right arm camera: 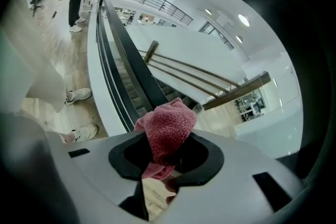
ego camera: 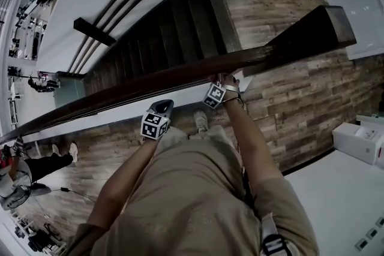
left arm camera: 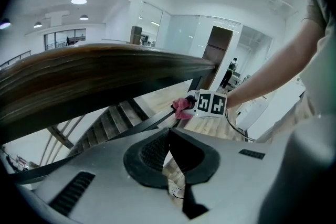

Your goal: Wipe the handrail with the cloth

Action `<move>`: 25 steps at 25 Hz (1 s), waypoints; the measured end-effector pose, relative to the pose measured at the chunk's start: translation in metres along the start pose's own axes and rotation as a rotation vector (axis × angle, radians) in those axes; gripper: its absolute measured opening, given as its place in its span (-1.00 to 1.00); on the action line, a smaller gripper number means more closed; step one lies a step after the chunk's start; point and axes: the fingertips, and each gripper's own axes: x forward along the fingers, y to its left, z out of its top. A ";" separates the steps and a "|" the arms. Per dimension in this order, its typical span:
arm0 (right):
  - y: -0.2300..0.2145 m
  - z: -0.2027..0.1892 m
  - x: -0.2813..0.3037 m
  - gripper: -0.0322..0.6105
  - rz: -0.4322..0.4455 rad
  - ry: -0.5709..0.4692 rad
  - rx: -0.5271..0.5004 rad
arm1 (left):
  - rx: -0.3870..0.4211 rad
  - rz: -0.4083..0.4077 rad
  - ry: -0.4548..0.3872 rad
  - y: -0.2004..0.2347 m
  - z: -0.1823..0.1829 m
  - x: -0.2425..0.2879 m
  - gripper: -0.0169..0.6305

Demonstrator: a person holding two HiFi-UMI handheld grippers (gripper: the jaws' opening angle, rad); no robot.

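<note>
My right gripper (ego camera: 220,78) is up at the dark wooden handrail (ego camera: 138,88). Its fingers (right arm camera: 202,157) are pinched narrow on the pink cloth (right arm camera: 167,128), which bunches out past the tips. My left gripper (ego camera: 161,108) hangs at about eight o'clock from it, on my side of the rail, fingers (left arm camera: 149,152) pressed together on nothing. Stairs (ego camera: 174,27) drop away at twelve o'clock.
</note>
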 end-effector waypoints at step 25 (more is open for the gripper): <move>-0.032 -0.100 0.011 -0.54 0.186 0.088 1.191 | -0.080 0.139 0.011 0.023 -0.032 -0.038 -0.90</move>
